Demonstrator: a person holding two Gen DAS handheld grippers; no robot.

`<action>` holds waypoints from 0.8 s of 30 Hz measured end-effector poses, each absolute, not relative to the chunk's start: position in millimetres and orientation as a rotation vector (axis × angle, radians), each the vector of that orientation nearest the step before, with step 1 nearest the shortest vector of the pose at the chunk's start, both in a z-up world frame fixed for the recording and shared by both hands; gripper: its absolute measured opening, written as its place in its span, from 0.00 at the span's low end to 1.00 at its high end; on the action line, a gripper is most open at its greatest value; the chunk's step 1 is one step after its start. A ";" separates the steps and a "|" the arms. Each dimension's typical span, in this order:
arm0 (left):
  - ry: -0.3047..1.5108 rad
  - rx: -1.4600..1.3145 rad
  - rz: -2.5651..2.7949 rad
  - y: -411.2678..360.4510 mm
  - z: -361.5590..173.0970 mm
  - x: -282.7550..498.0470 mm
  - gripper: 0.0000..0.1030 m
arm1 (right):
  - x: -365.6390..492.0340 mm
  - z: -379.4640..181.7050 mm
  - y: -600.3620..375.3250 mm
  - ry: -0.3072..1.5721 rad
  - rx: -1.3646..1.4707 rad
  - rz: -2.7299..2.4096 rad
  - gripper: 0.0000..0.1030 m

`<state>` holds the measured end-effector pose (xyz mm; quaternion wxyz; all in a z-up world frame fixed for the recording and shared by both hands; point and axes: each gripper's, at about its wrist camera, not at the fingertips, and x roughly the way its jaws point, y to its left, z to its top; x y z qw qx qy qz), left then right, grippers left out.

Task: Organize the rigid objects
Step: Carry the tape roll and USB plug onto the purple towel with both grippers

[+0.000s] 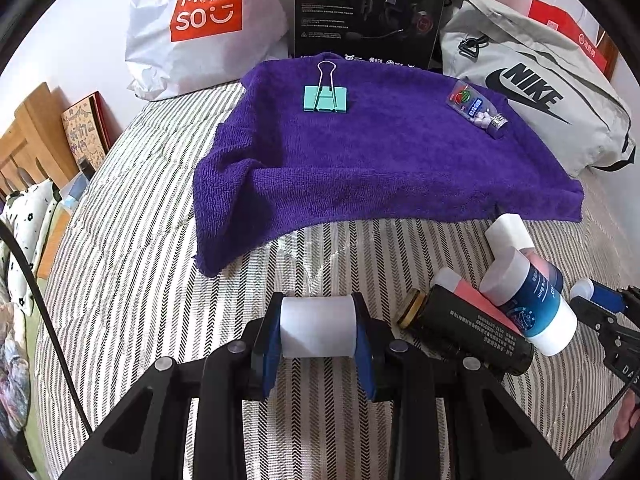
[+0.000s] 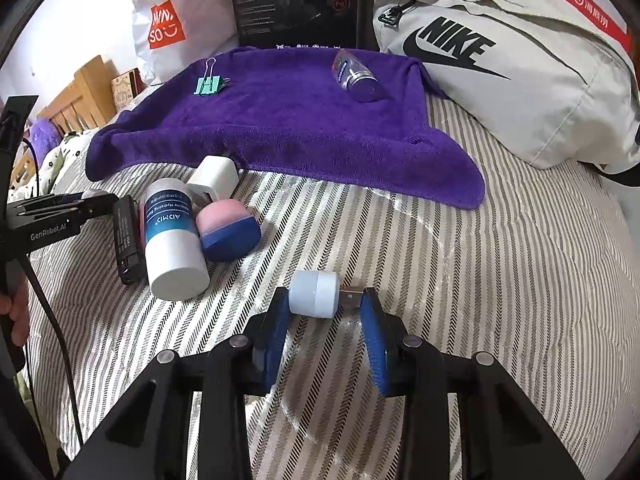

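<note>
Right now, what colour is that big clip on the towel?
Mint green binder clip with silver wire handles, clearest in the left wrist view.

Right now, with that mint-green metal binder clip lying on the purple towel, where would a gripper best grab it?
Grip the mint-green binder clip across its flat green body, coming from above. The body lies on the purple towel with clear space either side; the thin wire handles look springy and likely to slip.

Left gripper (image 1: 318,330) angled downward, blue pads clamped against ends of white cylinder (image 1: 317,327). Right gripper (image 2: 326,312) angled downward, pads set against small white-capped object (image 2: 316,294). Fingers of hand (image 2: 14,312) glimpsed behind left gripper frame.
</note>
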<state>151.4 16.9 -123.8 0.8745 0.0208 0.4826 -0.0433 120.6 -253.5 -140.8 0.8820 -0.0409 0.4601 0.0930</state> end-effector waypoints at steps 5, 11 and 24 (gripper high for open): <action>1.009 0.031 -0.103 24.7 -115.3 141.4 0.29 | 119.0 -136.1 -262.9 0.973 -0.022 0.227 0.35; 0.994 -0.037 -0.142 37.7 -108.0 137.0 0.29 | 113.6 -125.0 -264.6 0.953 0.004 0.257 0.35; 0.967 -0.068 -0.178 38.2 -90.2 138.2 0.29 | 115.2 -117.8 -260.3 0.961 0.038 0.321 0.35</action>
